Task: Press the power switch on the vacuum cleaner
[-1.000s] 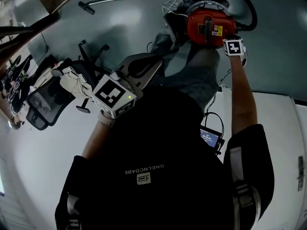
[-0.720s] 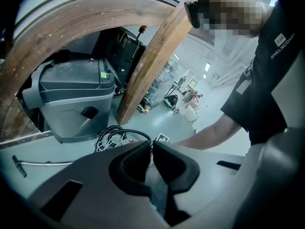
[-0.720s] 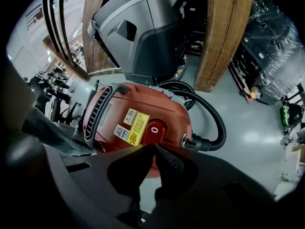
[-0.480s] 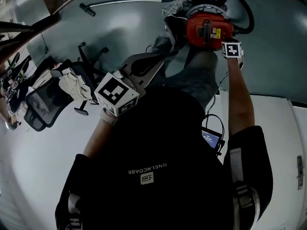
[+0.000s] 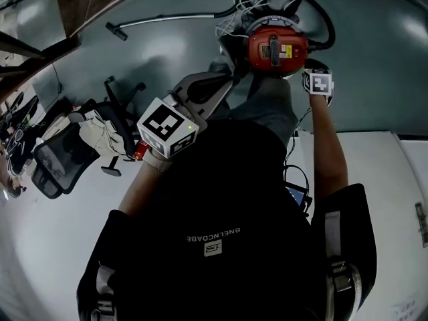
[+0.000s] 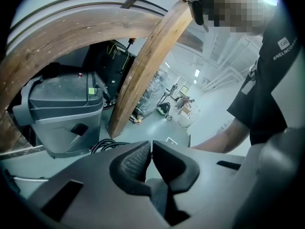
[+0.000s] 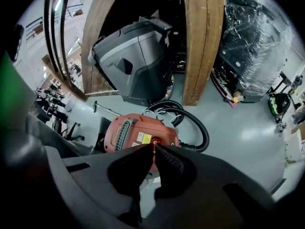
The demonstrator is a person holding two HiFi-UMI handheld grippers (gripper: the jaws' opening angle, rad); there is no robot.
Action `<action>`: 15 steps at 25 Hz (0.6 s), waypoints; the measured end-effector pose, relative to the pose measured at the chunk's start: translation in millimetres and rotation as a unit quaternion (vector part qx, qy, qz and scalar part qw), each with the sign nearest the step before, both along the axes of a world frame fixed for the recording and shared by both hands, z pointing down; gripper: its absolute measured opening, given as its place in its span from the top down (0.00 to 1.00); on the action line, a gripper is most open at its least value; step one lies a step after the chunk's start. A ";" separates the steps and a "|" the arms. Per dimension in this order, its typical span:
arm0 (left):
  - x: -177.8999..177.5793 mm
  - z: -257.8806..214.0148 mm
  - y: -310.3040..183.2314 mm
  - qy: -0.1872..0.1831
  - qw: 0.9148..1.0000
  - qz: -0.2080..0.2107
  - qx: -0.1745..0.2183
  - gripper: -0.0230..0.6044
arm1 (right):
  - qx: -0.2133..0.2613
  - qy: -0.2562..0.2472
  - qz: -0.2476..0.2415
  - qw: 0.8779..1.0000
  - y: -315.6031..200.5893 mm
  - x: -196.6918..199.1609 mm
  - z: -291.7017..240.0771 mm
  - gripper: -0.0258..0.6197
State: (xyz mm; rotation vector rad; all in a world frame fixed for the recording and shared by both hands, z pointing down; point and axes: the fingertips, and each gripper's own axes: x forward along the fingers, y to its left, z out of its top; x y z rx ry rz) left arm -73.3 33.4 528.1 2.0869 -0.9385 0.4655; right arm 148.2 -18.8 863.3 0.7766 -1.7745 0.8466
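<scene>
L claw (image 6: 151, 148): pads pressed together, nothing btwn them. It's held up near the person's chest, with its black-and-white marker cube (image 5: 167, 127) facing the head cam. Its own cam looks past the person's forearm at a curved wooden beam (image 6: 143, 66).

R claw (image 7: 154, 148): also pressed together and empty, arm stretched fwd and down. Its marker cube (image 5: 318, 82) sits just beside the R edge of the red round-bodied vacuum cleaner (image 5: 276, 49).

In the R gripper view the claw tips line up w/ the small round red power switch (image 7: 155, 140) on the vac's top, next to a yellow label. Can't tell if the tips touch it; the head view shows a slim gap btwn claw and vac body.

The vac stands on the glossy grey floor (image 5: 374, 59), right ahead of the person's legs. A black ribbed hose (image 7: 199, 123) loops round behind it.

Further out:
- thin metal wand (image 5: 174, 17) lying on the floor, L of the vac
- black mesh office chair (image 5: 57, 152), far L
- grey boxy machine (image 7: 136, 56)
- upright wooden post (image 7: 202, 42)
- dark plastic-wrapped stack (image 7: 252, 42) at the back
</scene>
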 end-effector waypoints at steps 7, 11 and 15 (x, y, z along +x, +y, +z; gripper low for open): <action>4.6 -42.6 -20.1 0.018 0.999 0.018 0.045 0.94 | 0.077 -0.030 0.023 0.996 -16.8 0.9 -93.1 0.91; 10.9 -57.6 -28.7 0.028 0.997 0.028 0.063 0.94 | 0.117 -0.046 0.053 0.991 -27.5 8.7 -153.9 0.91; 20.3 -79.6 -39.7 0.049 0.994 0.044 0.082 0.94 | 0.166 -0.066 0.082 0.980 -35.4 14.1 -220.2 0.91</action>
